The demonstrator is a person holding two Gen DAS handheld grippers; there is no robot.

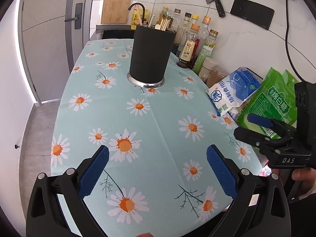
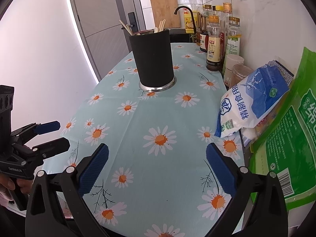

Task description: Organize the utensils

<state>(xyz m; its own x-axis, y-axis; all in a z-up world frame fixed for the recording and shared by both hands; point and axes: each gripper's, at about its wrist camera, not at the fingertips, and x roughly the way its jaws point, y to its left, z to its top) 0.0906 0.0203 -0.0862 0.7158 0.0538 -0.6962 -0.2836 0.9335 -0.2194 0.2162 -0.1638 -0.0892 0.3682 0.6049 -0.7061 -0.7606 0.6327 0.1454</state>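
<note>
**Hovering open-handed, sizing up the holder**

Holding the left gripper [image 1: 158, 156] and the right gripper [image 2: 157, 154] side by side above the near end of the daisy tablecloth [image 1: 158, 118], both with jaws spread wide and gripping nothing. Locating the black utensil holder [image 1: 151, 57] upright on its steel base near the far middle of the cloth, well apart from both grippers, with chopsticks [image 2: 162, 24] and a pale spoon [image 1: 158, 26] poking above the rim. Finding no loose utensil anywhere on the visible cloth, so judging the sorting to be either finished or waiting on pieces outside these views.

Advising, for any tidying inside the holder:

- Approaching from above and in front rather than from the right, avoiding the bottles [image 1: 197, 39] standing just beside the holder.
- Steadying the holder's wall with one gripper, closing gently on the black sleeve, since the tall body on a narrow base is probably prone to tipping.
- Pinching one thin handle at a time, near its top, with the jaws narrowed beforehand; wide-open pads risk knocking neighbouring sticks askew.
- Lifting straight up and lowering straight down, not dragging sideways against the rim.
- Minding the salt bag [image 1: 235, 92] and the green sugar bag [image 1: 272, 102] leaning at the right edge, close beside the right gripper, and swinging clear of them.
- Watching the cloth's centre crease, likely to bunch if the holder is slid instead of lifted.
</note>
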